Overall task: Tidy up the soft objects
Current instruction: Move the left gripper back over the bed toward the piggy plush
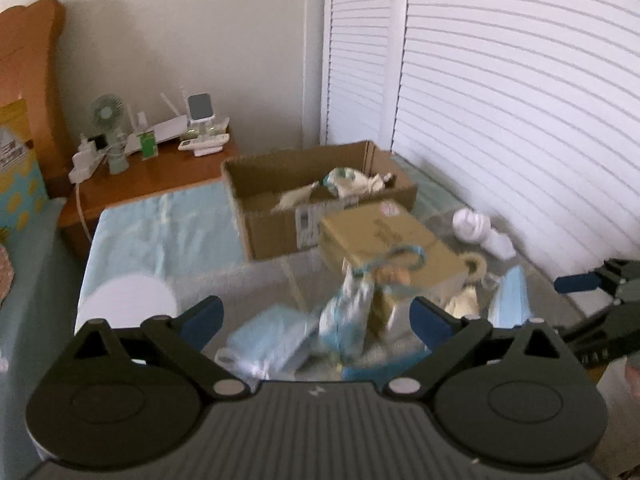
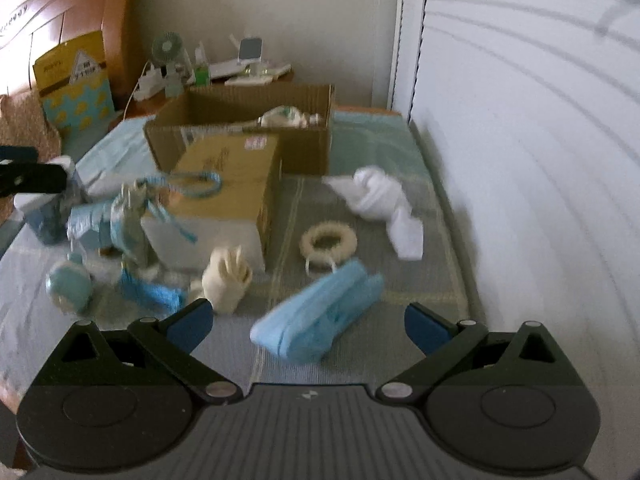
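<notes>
- The right gripper (image 2: 308,322) is standing wide with nothing pinched; the folded blue cloth (image 2: 316,316) is lying on the bed mat (image 2: 400,304) between its fingertips.
- The left gripper (image 1: 316,320) is gaping too, holding nothing, hovering over a blurred heap of blue-and-white soft items (image 1: 344,312) beside the closed tan box (image 1: 384,240).
- The open cardboard box (image 1: 272,216) is sitting behind, some soft pieces inside.

A home bedroom is shown: a bed (image 2: 360,216) with wooden headboard (image 1: 28,80), a nightstand (image 1: 160,176) and louvered closet doors (image 1: 500,100).
</notes>
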`<state>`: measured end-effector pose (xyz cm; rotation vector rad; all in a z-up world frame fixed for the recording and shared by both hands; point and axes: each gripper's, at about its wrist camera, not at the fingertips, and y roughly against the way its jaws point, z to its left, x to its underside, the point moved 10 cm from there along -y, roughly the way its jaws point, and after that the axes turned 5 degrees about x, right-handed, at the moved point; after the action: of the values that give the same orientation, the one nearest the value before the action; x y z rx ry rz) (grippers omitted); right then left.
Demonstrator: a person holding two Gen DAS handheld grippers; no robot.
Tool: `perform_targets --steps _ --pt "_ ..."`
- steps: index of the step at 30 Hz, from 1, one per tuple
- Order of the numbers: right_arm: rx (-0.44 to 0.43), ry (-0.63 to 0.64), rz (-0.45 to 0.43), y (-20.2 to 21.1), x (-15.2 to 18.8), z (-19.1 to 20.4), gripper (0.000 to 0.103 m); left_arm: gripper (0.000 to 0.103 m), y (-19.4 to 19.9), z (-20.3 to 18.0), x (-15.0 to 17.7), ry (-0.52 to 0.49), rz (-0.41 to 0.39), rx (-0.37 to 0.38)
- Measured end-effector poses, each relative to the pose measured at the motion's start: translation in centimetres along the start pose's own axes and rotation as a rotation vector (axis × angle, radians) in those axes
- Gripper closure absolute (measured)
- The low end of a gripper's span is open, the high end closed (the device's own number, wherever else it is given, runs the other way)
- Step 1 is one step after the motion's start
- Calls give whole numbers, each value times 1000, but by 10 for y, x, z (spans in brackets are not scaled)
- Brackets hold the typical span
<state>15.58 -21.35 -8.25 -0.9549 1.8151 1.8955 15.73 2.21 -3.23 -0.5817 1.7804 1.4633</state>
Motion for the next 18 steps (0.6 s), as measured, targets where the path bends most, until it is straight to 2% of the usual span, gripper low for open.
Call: perform_targets --steps 7,12,18 --pt "5 -15 34 -17 16 -5 0 4 7 2 39 15 -1 -17" --pt "19 -21 56 -28 22 -7 0 4 -4 5 65 41 42 -9" --pt "46 14 64 -33 29 -7 0 11 -16 5 78 34 60 -14"
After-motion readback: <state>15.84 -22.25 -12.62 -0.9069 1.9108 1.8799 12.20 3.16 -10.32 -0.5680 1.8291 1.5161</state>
